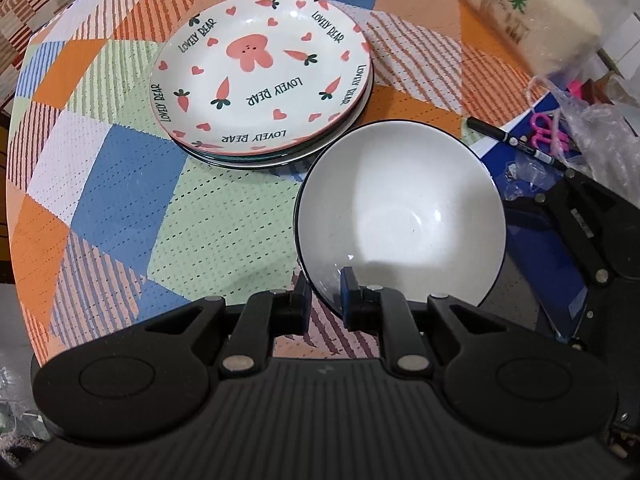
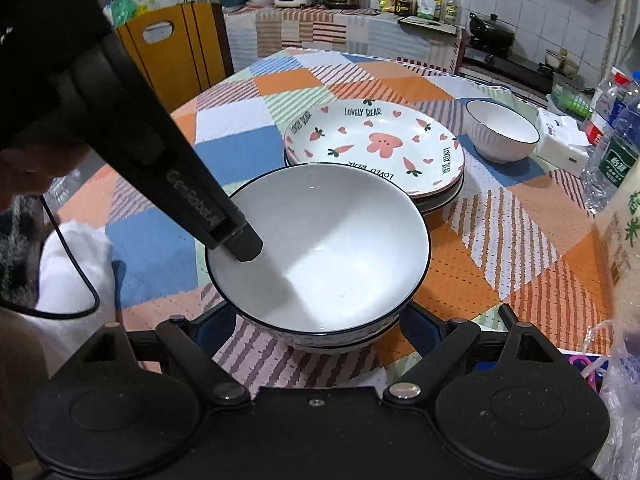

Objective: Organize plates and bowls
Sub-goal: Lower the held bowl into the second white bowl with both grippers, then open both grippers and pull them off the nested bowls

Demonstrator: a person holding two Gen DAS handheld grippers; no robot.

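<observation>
White bowl (image 1: 400, 208): rim clenched by left gripper (image 1: 325, 300). Right gripper (image 2: 304, 330): jaws spread, flanking bowl; fingertips hidden; contact unclear.

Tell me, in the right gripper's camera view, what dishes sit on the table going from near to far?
Big white bowl, held by the left gripper → stack of plates topped by a carrot-print plate → small white bowl.
</observation>
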